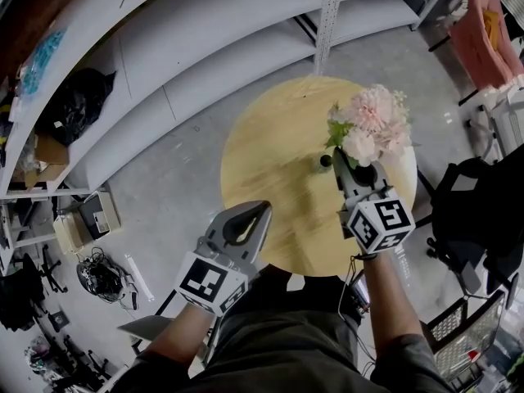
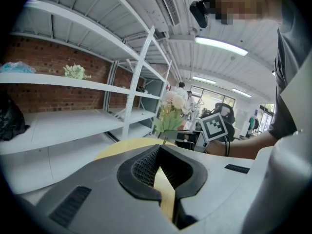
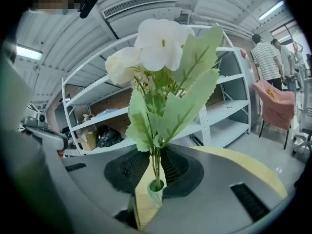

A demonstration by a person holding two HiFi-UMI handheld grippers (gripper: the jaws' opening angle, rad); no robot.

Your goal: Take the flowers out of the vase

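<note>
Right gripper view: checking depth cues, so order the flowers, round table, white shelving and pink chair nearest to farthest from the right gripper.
1. flowers: centre, stems between the right gripper's fingers.
2. round table: lower right, beneath the flowers.
3. white shelving: background, behind the flowers.
3 or 4. pink chair: far right, beside the shelving; these two are too close to call.

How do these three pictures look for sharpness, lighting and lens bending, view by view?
Head view: even light, the shelves bow into arcs, the round table looks slightly smeared. Left gripper view: black corners, a ceiling light burns out, the flowers are small and soft. Right gripper view: white petals wash out, leaves are sharp, corners black.
</note>
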